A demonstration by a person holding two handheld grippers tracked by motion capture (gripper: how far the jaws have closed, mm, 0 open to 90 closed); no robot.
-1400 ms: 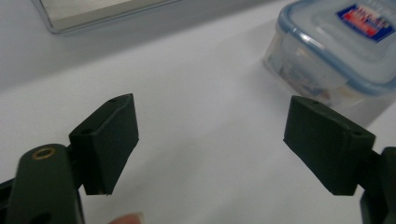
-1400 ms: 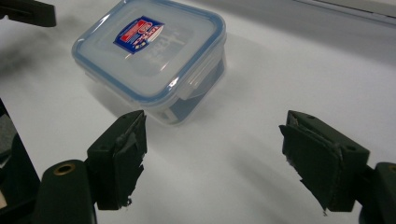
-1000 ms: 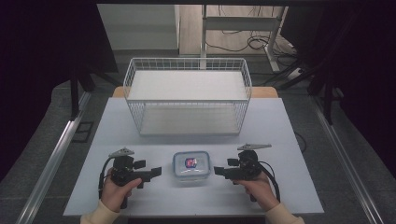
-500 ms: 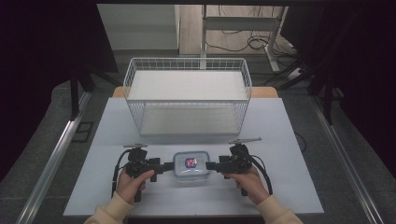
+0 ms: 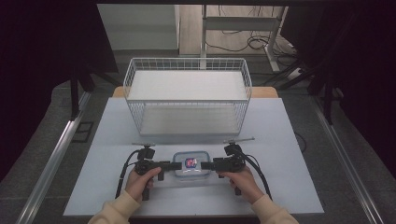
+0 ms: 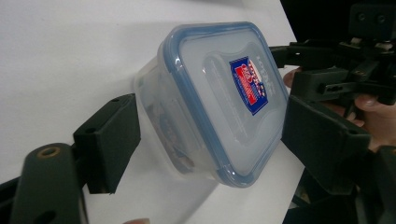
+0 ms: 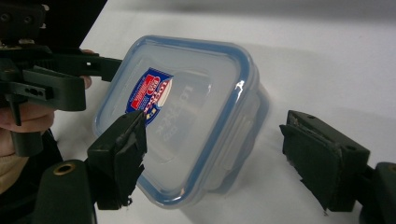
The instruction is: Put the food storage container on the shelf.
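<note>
Sitting near the table's (image 5: 280,186) near edge, the lidded container (image 5: 190,164) lies between both grippers. The left gripper (image 5: 176,165) has been closing around it, not yet pressing; the right gripper (image 5: 205,165) straddles it wide.

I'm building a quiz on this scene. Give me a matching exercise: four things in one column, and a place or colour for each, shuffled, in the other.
1. box
2. basket
3. left gripper
4. lid rim

a. far side of the table
b. blue
c. between the two grippers
d. at the box's left end in the high view

Pairs: 1-c, 2-a, 3-d, 4-b
</note>
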